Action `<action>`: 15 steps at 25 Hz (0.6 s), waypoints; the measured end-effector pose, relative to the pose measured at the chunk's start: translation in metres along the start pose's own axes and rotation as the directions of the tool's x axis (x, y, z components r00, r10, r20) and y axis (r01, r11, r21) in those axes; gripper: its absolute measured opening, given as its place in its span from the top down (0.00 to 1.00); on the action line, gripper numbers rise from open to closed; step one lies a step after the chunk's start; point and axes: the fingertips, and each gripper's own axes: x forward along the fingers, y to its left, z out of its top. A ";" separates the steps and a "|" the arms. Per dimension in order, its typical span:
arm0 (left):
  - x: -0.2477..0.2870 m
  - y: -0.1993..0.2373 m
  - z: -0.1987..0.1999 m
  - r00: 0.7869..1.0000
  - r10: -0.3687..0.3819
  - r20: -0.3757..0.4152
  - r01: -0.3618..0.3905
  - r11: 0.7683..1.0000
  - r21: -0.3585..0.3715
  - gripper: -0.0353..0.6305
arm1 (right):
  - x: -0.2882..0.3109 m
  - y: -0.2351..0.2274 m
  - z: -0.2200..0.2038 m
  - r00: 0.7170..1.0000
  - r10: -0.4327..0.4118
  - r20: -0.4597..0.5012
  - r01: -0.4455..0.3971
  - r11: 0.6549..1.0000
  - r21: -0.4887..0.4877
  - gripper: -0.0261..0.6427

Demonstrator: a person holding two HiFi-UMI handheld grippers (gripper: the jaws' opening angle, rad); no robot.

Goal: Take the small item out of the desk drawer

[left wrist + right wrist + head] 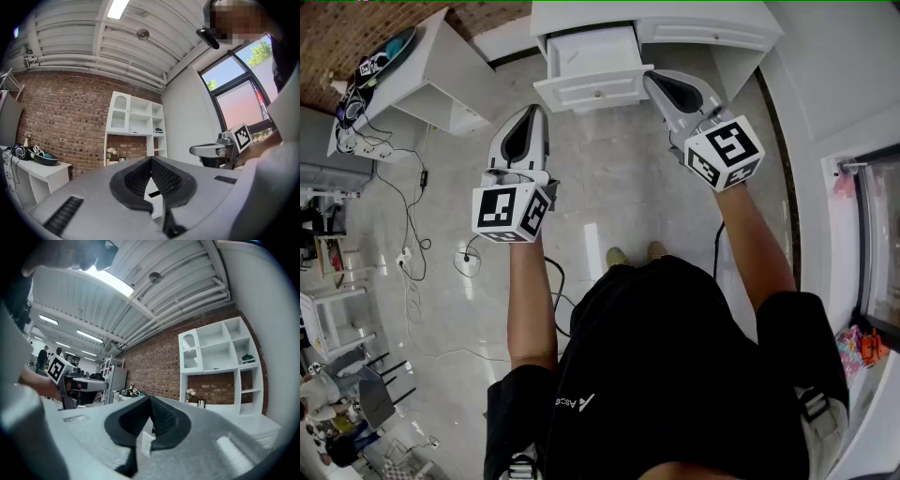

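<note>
Both pairs of jaws are seen closed on nothing, the left gripper (531, 114) at centre left, the right gripper (654, 80) beside the open desk drawer (595, 92) at upper centre, whose small item cannot be made out.

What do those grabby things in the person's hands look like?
The left tongs and right tongs are pale grey wedges with black ribbed pads. Each carries a white cube with black square markers. The person's shirt is black with short sleeves.
</note>
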 end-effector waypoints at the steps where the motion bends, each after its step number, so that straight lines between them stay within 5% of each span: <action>1: 0.000 0.001 -0.001 1.000 0.000 0.001 0.000 1.000 -0.002 0.95 | 0.001 0.001 0.000 1.000 0.001 0.001 -0.001 1.000 -0.001 0.96; 15: -0.014 0.049 -0.004 1.000 -0.006 0.009 0.006 1.000 -0.017 0.95 | 0.039 0.023 0.003 1.000 -0.003 0.013 0.003 1.000 -0.001 0.96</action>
